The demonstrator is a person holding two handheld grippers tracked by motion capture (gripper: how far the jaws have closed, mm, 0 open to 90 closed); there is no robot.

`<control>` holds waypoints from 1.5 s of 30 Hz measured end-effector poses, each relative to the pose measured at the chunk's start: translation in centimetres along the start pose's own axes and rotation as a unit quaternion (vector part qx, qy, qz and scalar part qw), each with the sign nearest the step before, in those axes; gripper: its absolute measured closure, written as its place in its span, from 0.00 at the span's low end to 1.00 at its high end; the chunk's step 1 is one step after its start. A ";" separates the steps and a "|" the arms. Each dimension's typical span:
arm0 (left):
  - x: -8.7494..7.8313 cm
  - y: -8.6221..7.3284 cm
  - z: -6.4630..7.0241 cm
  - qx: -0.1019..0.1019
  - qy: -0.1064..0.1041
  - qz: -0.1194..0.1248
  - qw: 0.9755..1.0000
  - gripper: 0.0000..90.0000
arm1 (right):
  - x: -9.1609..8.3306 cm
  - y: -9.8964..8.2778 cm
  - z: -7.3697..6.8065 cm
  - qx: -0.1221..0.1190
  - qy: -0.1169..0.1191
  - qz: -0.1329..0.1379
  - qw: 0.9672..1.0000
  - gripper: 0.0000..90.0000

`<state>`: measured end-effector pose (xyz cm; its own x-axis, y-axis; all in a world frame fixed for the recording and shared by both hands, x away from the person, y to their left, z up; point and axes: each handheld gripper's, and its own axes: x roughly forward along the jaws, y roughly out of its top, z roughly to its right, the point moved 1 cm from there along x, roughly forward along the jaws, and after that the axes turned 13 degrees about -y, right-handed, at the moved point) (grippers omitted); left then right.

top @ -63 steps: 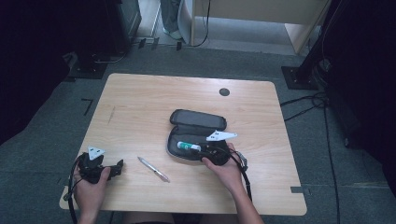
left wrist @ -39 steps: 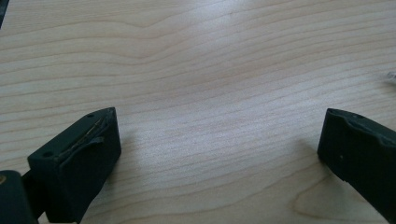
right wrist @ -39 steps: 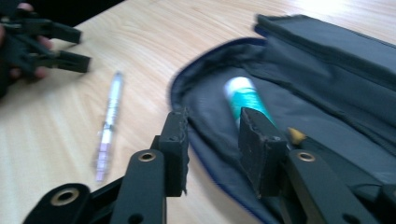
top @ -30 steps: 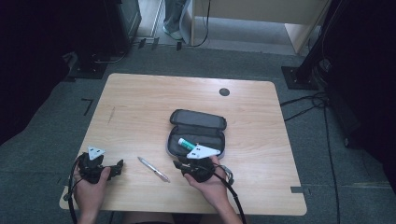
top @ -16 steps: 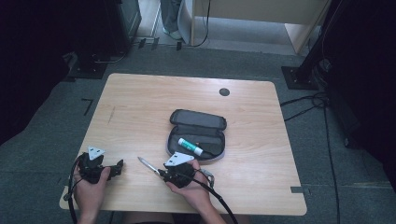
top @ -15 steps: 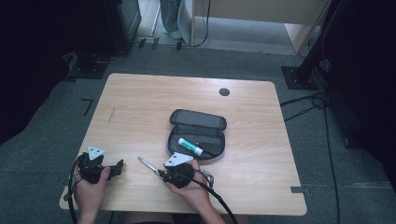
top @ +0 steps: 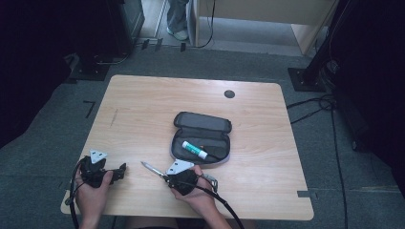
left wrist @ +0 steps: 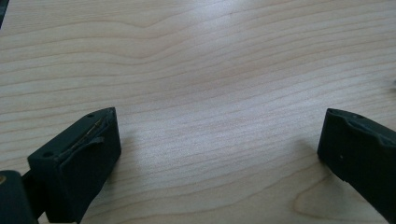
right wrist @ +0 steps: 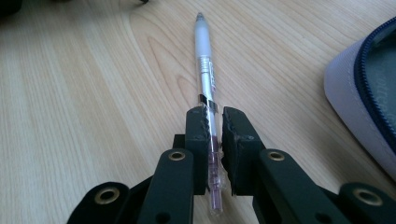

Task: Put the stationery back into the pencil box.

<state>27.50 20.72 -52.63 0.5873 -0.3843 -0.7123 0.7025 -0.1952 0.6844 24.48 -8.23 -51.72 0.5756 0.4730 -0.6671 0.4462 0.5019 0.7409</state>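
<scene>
Pen: lies flat on the wooden table, near its front edge, at about 8 o'clock from the pencil case and well apart from it in the high view. Its tip points away to 12 o'clock in the right gripper view; the clear rear end runs back between the jaws.
Right gripper: jaws narrowed round the rear part of the pen, just behind the metal clip; they have just been closing, with the pen between them. Both pads lie against the barrel. In the high view this gripper sits at the pen's near end, grey plate on top, cable trailing off to 5 o'clock.
Left gripper: jaws spread wide over bare wood, nothing between them. In the high view it rests at the front left corner of the table, at 9 o'clock from the right gripper, near it but apart.
Pencil case: dark, unzipped and lying open, at 1 o'clock from the right gripper.
Glue stick: white with a green band, lying slantwise inside the open case.
</scene>
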 end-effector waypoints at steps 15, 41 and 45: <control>0.0 0.0 0.0 0.000 0.000 0.000 1.000 0.00 | -2.8 -2.7 2.8 -0.024 -0.008 -0.018 1.000 0.96; 0.0 0.0 0.0 0.000 0.000 0.000 1.000 0.00 | 3.0 2.7 0.0 -0.060 0.014 0.003 0.998 0.81; 0.0 0.0 0.0 0.000 0.000 0.000 1.000 0.00 | 3.2 2.6 0.0 -0.071 0.009 -0.005 0.997 0.83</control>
<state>27.50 20.72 -52.63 0.5872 -0.3845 -0.7123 0.7025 -0.1952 0.6844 27.42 -5.44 -51.93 0.5583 0.4798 -0.6768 0.3494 0.6040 0.7164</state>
